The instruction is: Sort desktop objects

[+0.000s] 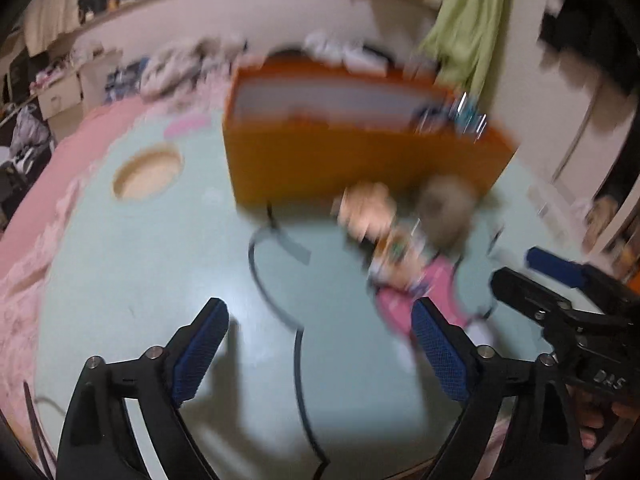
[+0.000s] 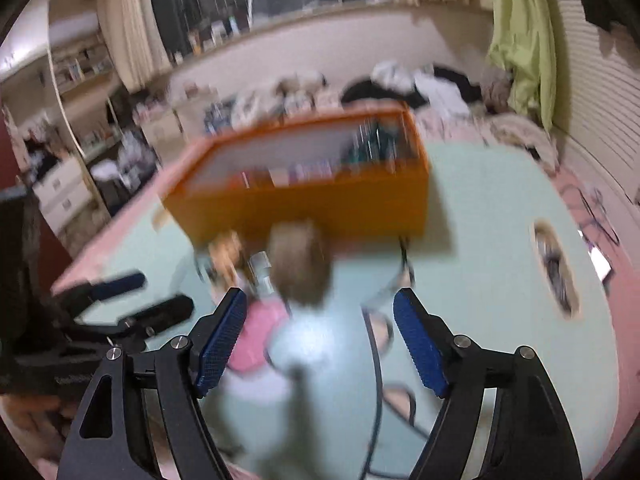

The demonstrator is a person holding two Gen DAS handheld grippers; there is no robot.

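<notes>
An orange box (image 1: 360, 156) (image 2: 320, 204) stands on the pale green table (image 1: 140, 260), with pens and small items (image 2: 376, 144) in one end. Just in front of it lies a blurred doll (image 1: 416, 276) (image 2: 300, 272) with brown hair and a pink dress. My left gripper (image 1: 320, 312) is open over bare table and a black cable (image 1: 276, 304), the doll to its right. My right gripper (image 2: 320, 300) is open, the doll's head just past its fingertips and nothing pressed by the pads. Each gripper shows in the other's view: right gripper (image 1: 514, 266), left gripper (image 2: 166, 292).
A round hole (image 1: 146, 174) (image 2: 556, 268) is cut in the tabletop. The black cable (image 2: 376, 360) loops across the table toward the box. Pink bedding (image 1: 36, 240) borders the table, with clothes and shelves behind. Both views are motion-blurred.
</notes>
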